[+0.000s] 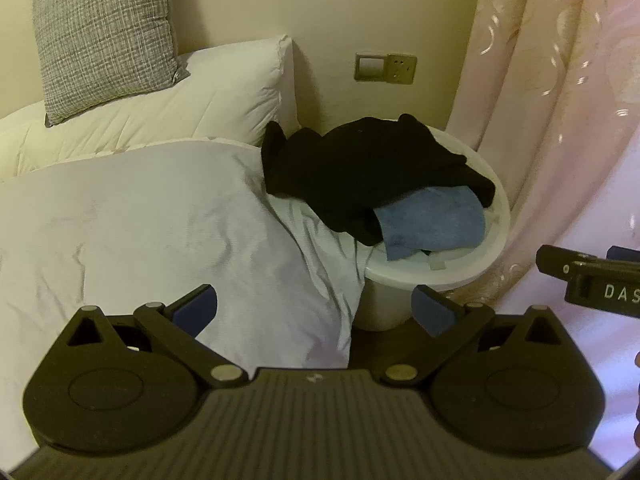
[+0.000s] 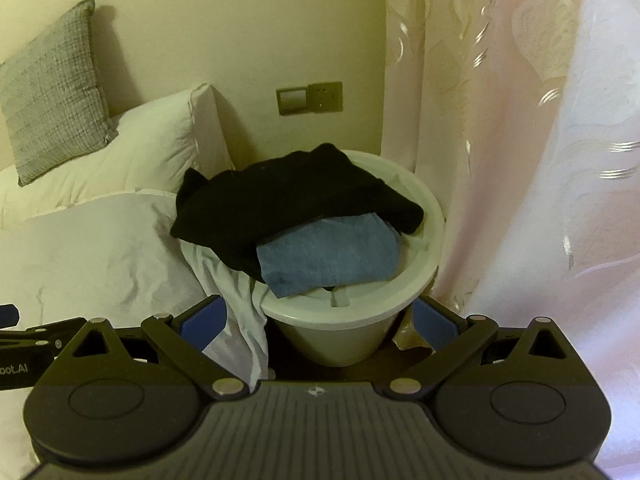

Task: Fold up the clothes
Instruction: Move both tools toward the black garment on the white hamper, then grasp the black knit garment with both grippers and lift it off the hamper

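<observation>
Risk lies at the white bin (image 2: 348, 320): both the left gripper (image 1: 316, 312) and right gripper (image 2: 320, 318) gape wide, empty; tugging the black garment (image 2: 296, 200) could drag out the blue cloth (image 2: 328, 256) beneath it.

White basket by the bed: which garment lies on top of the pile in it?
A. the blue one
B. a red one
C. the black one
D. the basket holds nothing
C. In the white basket the black garment is draped over the pile and partly covers the blue garment beneath it; the left wrist view shows the same stacking.
</observation>
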The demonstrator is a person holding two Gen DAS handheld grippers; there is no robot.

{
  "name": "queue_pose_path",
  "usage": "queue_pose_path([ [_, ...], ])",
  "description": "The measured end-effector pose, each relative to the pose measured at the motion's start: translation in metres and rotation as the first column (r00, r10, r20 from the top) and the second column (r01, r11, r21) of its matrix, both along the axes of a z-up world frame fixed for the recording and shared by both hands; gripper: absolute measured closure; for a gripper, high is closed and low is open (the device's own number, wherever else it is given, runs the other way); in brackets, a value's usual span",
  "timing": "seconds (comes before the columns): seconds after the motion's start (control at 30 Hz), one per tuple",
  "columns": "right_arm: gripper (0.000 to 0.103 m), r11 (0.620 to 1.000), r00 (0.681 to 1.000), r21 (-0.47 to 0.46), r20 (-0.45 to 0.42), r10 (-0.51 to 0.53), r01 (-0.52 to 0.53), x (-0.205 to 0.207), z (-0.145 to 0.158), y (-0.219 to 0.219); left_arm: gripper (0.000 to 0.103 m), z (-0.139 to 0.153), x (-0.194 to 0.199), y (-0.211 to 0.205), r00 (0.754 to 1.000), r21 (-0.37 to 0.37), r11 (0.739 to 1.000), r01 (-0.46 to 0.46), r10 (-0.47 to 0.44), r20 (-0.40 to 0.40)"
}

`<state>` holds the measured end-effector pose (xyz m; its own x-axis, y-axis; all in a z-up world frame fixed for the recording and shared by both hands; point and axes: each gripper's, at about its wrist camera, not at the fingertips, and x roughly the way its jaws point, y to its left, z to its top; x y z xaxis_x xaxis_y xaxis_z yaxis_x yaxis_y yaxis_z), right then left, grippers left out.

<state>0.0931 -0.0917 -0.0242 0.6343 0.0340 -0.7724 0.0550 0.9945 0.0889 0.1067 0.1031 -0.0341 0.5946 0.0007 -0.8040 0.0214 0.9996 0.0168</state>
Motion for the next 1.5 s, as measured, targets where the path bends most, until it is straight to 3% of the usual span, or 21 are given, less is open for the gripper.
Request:
queue_pose_path([
  [0.27,0.001,0.999,0.998,0.004,-0.045,0.05,-0.05,0.057,-0.025,-0.003,0.001,-0.032,0.049,0.007,0.994,-0.024,0.999,-0.042,0.039,-0.102],
  [0.4,0.001,0.997,0.993,0.007,-0.093,0.075,-0.074,0.098,-0.043,-0.007,0.001,-0.047,0.085,0.014,0.985,-0.077,0.993,-0.094,0.082,-0.151],
  [0.77,0.001,0.991,0.961,0.017,-0.243,0.13,-0.13,0.218,-0.095,-0.03,0.01,-0.088,0.19,0.014,0.952,-0.22,0.952,-0.215,0.154,-0.266],
  [1.03,0.001,0.991,0.936,0.083,-0.328,0.128,-0.107,0.277,-0.127,-0.053,0.01,-0.118,0.24,0.008,0.927,-0.257,0.925,-0.281,0.191,-0.324],
  [1.13,0.001,0.984,0.933,0.164,-0.34,0.121,-0.067,0.292,-0.138,-0.064,0.008,-0.129,0.251,0.016,0.907,-0.276,0.898,-0.342,0.239,-0.346],
  [1.23,0.001,0.96,0.931,0.278,-0.347,0.112,-0.012,0.306,-0.149,-0.075,0.006,-0.141,0.262,0.03,0.884,-0.319,0.854,-0.412,0.288,-0.369],
  [1.4,0.01,0.861,0.922,0.494,-0.377,0.088,0.12,0.322,-0.175,-0.085,0.006,-0.161,0.278,0.054,0.841,-0.408,0.752,-0.518,0.36,-0.404],
  [1.5,0.011,0.807,0.902,0.55,-0.428,0.053,0.214,0.33,-0.194,-0.087,0.006,-0.178,0.286,0.066,0.811,-0.454,0.683,-0.572,0.389,-0.437],
])
